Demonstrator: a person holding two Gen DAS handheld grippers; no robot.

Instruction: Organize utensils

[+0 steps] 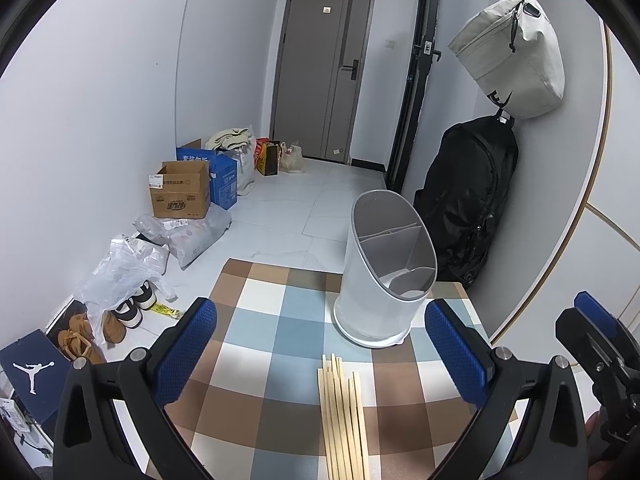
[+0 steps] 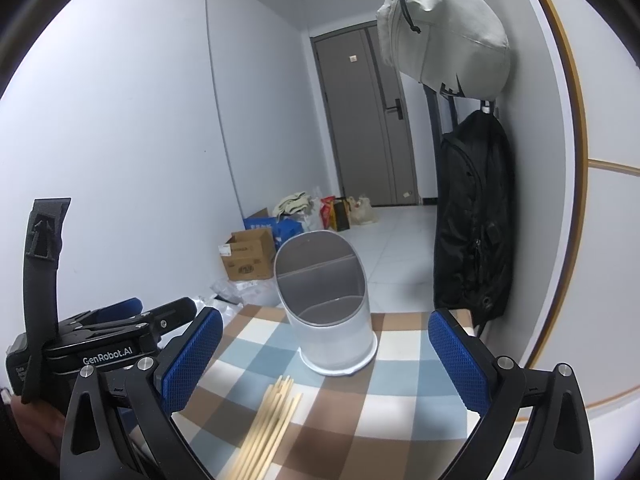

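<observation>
1. Checkered table [image 1: 280,320] carries one white utensil holder [image 1: 384,276] near its far edge and one chopstick bundle [image 1: 344,420] near its front edge.
2. Left gripper [image 1: 320,356] and right gripper [image 2: 324,360] gape wide, empty.
3. Shoes [image 1: 128,312] appear only in the left view.

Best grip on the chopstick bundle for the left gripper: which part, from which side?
Grip the chopsticks across the bundle near their far ends, coming down from above. They lie flat on the checked cloth, roughly parallel, pointing at the white holder, and sit between the open left gripper fingers, so closing sideways probably gathers them.
</observation>
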